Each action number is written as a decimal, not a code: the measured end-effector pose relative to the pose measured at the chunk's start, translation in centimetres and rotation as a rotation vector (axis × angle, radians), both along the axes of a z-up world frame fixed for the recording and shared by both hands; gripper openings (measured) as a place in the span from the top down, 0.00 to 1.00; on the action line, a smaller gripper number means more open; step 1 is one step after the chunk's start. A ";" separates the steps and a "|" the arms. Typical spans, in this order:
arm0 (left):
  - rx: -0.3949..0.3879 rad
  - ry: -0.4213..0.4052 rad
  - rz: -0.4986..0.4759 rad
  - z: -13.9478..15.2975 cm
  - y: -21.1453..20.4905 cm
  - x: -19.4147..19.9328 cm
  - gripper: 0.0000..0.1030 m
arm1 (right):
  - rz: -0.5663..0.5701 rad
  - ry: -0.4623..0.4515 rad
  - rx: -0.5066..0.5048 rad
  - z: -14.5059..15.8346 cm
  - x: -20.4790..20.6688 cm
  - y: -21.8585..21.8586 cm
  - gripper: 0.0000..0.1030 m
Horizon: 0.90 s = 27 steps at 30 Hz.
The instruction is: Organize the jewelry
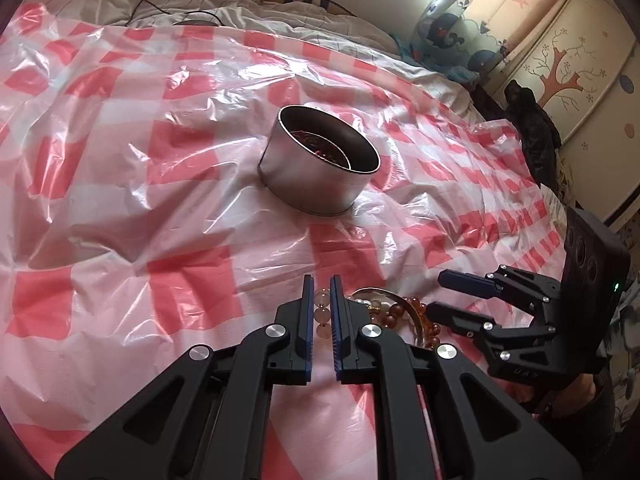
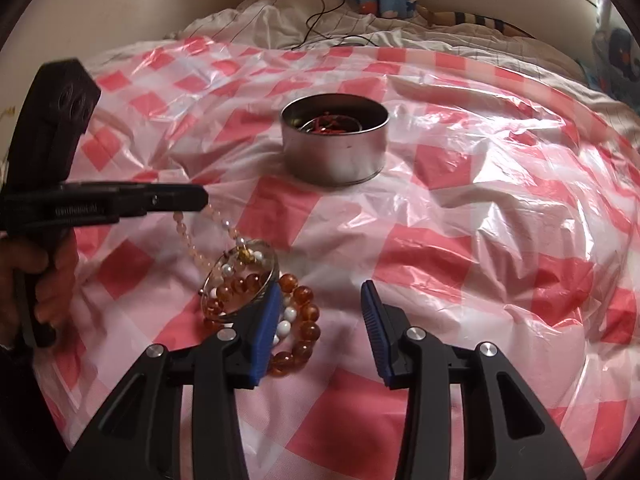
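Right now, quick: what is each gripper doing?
Left gripper: shut on the pale bead bracelet, lifting one end of it.
Right gripper: open, holding nothing, beside the amber bead bracelet.

Both claw cameras sit low over the checked sheet [image 1: 168,216], sharing the tin [image 2: 335,146] ahead

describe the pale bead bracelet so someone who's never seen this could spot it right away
On the red-checked plastic sheet, nearer than the round metal tin, lies a jewelry pile. The pale pink bracelet hangs from the left gripper, unlike the darker amber bracelet lying flat.
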<state>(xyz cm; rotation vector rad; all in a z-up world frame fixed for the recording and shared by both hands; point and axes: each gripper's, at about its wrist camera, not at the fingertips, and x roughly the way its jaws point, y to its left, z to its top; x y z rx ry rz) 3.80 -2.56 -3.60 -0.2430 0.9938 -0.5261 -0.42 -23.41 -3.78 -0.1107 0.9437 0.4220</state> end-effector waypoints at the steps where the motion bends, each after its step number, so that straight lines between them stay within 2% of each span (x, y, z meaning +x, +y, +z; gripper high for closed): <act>1: -0.003 -0.002 -0.004 0.1 0.0 0.0 0.93 | 0.005 0.001 0.005 0.0 -0.1 0.2 0.60; 4: 0.006 -0.016 -0.012 0.4 0.0 -0.3 0.93 | 0.030 -0.011 0.034 0.3 -0.4 0.6 0.59; 7: 0.017 -0.029 -0.018 0.8 0.0 -0.5 0.93 | 0.091 -0.016 0.080 0.8 -1.0 1.6 0.55; 13: 0.002 -0.056 -0.003 1.8 0.7 -0.7 0.93 | 0.112 0.016 0.065 -0.4 -1.0 3.0 0.55; 15: -0.003 -0.061 0.001 2.0 0.8 -0.6 0.93 | 0.123 0.001 0.034 -0.7 -1.2 3.8 0.68; 17: -0.005 -0.062 0.004 2.0 0.9 -0.6 0.93 | 0.128 -0.006 0.021 -0.8 -1.2 4.1 0.88; 19: -0.006 -0.063 0.007 2.1 1.0 -0.6 0.93 | 0.120 -0.016 0.016 -0.8 -1.3 4.1 0.97; 22: -0.009 -0.068 0.008 2.2 1.2 -0.6 0.93 | 0.109 -0.032 0.032 -0.5 -1.3 3.7 0.97; 27: -0.021 -0.075 0.012 2.7 1.4 -0.7 0.93 | 0.085 -0.065 0.139 1.3 -1.0 2.0 0.97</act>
